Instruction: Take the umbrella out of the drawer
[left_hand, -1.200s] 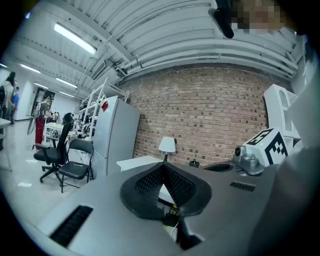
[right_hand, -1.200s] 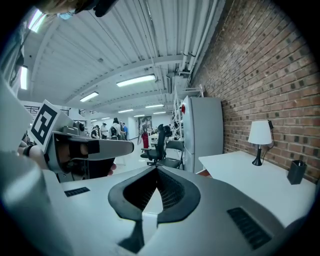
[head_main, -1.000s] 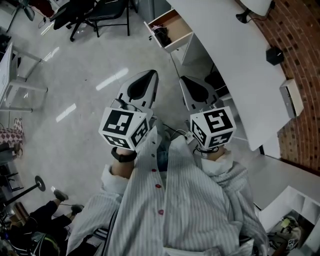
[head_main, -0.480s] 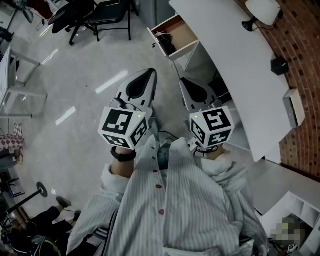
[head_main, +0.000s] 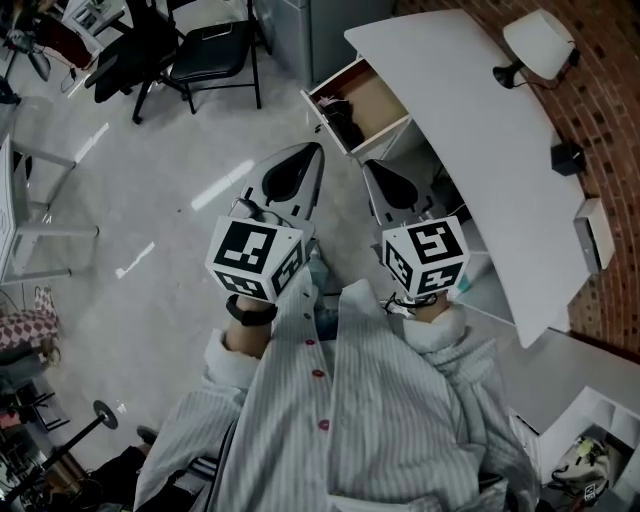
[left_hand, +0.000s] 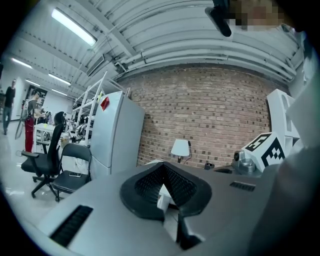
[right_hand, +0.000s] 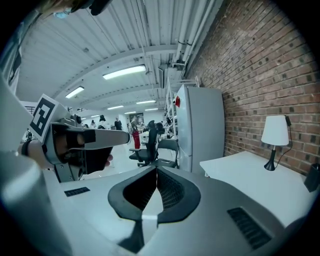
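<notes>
An open wooden drawer (head_main: 378, 98) sticks out from under the white desk (head_main: 480, 130) in the head view. In its near-left part lies a dark folded thing (head_main: 345, 124), apparently the umbrella. My left gripper (head_main: 312, 151) (left_hand: 163, 165) is held level in front of me, its tip short of the drawer's left corner; the jaws are shut and hold nothing. My right gripper (head_main: 367, 165) (right_hand: 156, 168) is beside it, just below the drawer's front, also shut and empty. Neither touches the drawer.
A table lamp (head_main: 538, 40), a small black item (head_main: 567, 157) and a white box (head_main: 596, 233) sit on the desk by the brick wall. A grey refrigerator (head_main: 312, 28) stands behind the drawer. A folding chair (head_main: 212, 55) and an office chair (head_main: 125, 45) stand at the left.
Both grippers have moved forward together towards the desk. The drawer and desk now sit lower and nearer in the head view. Both pairs of jaws stayed shut.
</notes>
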